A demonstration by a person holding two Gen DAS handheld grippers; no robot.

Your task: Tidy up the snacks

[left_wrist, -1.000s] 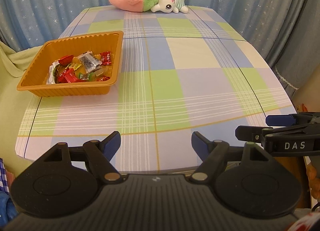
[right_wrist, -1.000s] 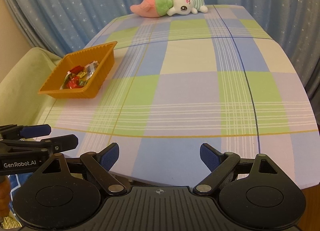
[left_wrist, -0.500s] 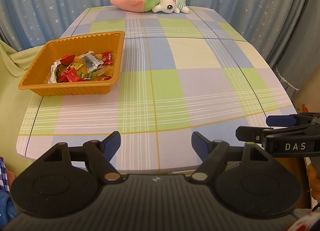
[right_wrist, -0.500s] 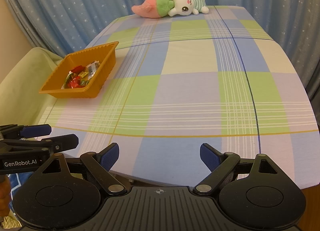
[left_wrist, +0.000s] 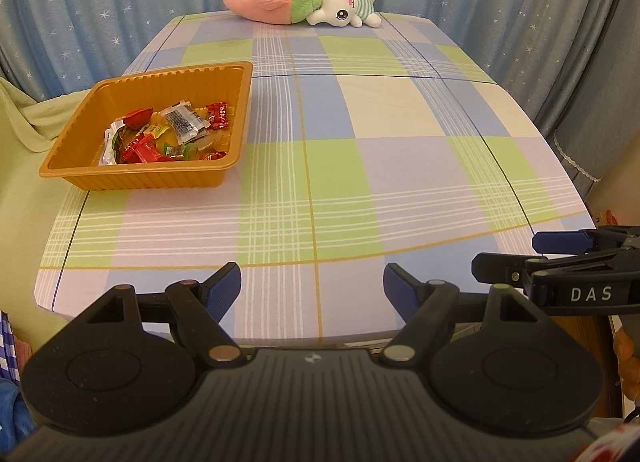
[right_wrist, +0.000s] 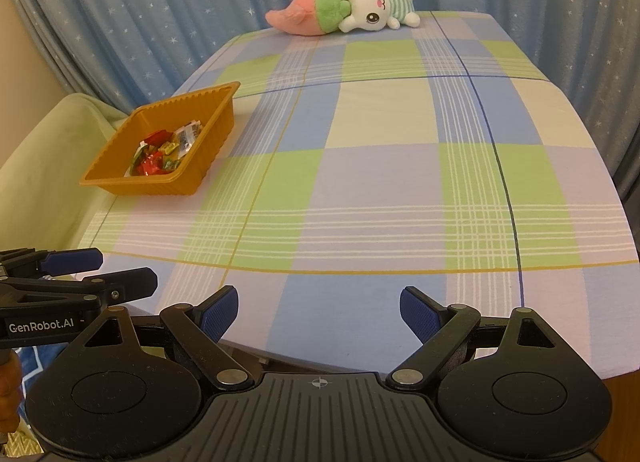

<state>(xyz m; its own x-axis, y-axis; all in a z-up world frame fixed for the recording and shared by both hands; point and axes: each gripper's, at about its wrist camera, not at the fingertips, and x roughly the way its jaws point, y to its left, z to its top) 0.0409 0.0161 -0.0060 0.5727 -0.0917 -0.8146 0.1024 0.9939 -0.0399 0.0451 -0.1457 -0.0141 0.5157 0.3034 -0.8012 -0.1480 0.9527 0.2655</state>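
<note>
I hold my left gripper (left_wrist: 312, 288) low at the near edge of the counter (left_wrist: 400, 166), its jaws spread wide apart with nothing between them, the blue pads showing at the bottom centre of the left wrist view. My right gripper (right_wrist: 319, 310) sits the same way in its own view, jaws wide apart and gripping nothing, over the near edge of the checked cloth. Each gripper shows in the other's view from the side: the right one at the lower right of the left view, the left one at the lower left of the right view. The snacks (left_wrist: 168, 136), a heap of red, yellow, green and clear wrapped pieces, lie inside the orange tray (left_wrist: 152, 180), which rests on the counter in the left middle of the left view and well apart from both grippers. A plush rabbit (left_wrist: 304, 4) with a pink carrot lies on its side at the far edge, top centre, before the starred blue curtain (left_wrist: 100, 2).
</note>
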